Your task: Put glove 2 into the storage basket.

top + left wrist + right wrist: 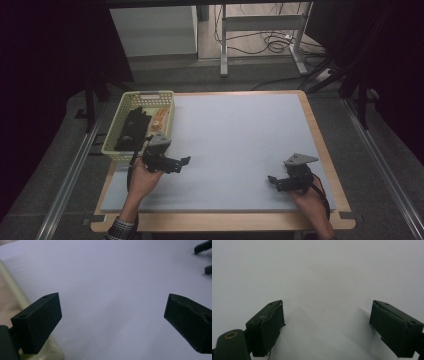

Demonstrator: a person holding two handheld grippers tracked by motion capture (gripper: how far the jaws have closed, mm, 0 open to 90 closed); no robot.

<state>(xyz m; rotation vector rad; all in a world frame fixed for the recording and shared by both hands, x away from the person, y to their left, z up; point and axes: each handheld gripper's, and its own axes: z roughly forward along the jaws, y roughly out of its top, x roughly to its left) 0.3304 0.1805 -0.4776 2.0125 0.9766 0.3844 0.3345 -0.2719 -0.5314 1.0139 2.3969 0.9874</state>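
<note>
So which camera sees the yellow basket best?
The high view: the whole yellow basket shows there, with dark and orange things inside. The left gripper view catches just a blurry bit of its rim. The right gripper view looks at bare mat.

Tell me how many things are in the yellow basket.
2: a black item on the basket's left side and an orange one on its right; more may be hidden underneath.

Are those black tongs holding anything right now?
No. The left tongs and right tongs both stand open over the bare grey mat.
</note>
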